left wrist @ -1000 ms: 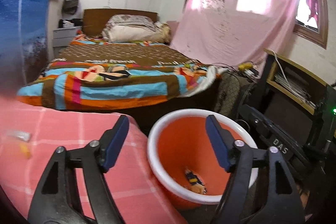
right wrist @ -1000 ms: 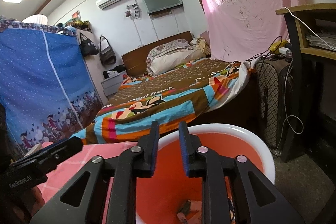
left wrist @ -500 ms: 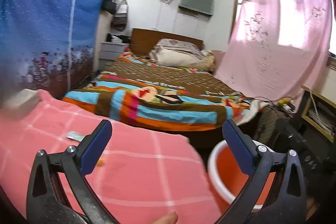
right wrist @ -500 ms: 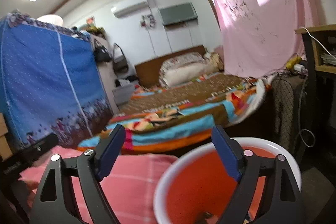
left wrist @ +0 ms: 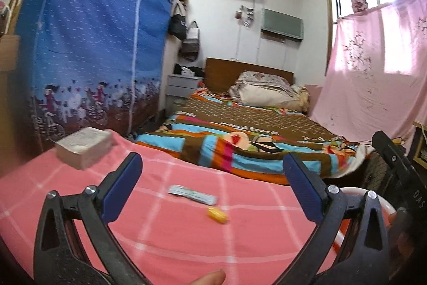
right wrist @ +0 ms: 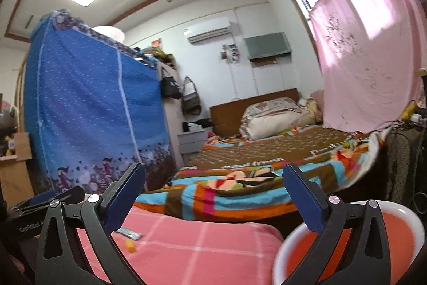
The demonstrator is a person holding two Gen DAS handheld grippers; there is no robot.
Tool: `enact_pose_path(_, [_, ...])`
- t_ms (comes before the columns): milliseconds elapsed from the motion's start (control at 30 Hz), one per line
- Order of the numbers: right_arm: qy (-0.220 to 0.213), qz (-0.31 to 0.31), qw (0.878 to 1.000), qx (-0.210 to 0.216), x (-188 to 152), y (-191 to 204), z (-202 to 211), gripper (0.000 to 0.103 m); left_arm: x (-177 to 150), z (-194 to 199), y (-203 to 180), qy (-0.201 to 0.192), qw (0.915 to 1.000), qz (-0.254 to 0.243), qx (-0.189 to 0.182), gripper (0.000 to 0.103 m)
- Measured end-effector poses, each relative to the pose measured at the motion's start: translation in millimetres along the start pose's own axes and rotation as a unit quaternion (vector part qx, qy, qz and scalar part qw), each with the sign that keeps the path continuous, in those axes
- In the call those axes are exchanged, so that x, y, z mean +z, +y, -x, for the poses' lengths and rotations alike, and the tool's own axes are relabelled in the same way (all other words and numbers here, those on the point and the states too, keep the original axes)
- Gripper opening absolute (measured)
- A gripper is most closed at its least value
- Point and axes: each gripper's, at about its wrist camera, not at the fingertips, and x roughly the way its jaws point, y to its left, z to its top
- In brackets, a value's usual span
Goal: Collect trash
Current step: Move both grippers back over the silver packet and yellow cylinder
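Pink checked cloth [left wrist: 186, 237] is covering the bench, and two bits of trash are lying on it close together: a flat silvery wrapper [left wrist: 191, 194] and, just beside it toward the camera, a small yellow scrap [left wrist: 217, 215], possibly a sweet wrapper, though blur is making that hard to tell. The left tool [left wrist: 210, 188] is hanging released above them with nothing between its blue pads, framing both pieces. The right tool [right wrist: 213, 194] is opening wide, also empty, sitting beside the orange bin [right wrist: 400, 239] with its white rim. To do this step well, the left tool should be coming down on one piece only, pads straddling the wrapper across its narrow width, pressing lightly into the cloth so the thin foil is lifting rather than sliding. A stack of paper [left wrist: 84, 147] at the far corner is staying out of it.
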Motion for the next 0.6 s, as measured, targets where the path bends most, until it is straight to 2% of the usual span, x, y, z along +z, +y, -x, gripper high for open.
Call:
enact_pose_path(333, [-0.005,0.051,0.997,0.052,-17.5,57.8,-20.6,0.103,-4.0,6.4,45.6,-0.034,0.9981,-0.028,0.044,0.103])
enact_pose_path(467, [0.011,0.082,0.995,0.063,-27.0,72.7,-31.0,0.103,-11.0,8.0,57.1,-0.042,0.9967,-0.04,0.057,0.103])
enact_pose_path(600, [0.042,0.109,0.991,0.063,-38.6,82.1,-43.5,0.103,-10.4,1.1,67.3,-0.023,0.9972,-0.024,0.067,0.103])
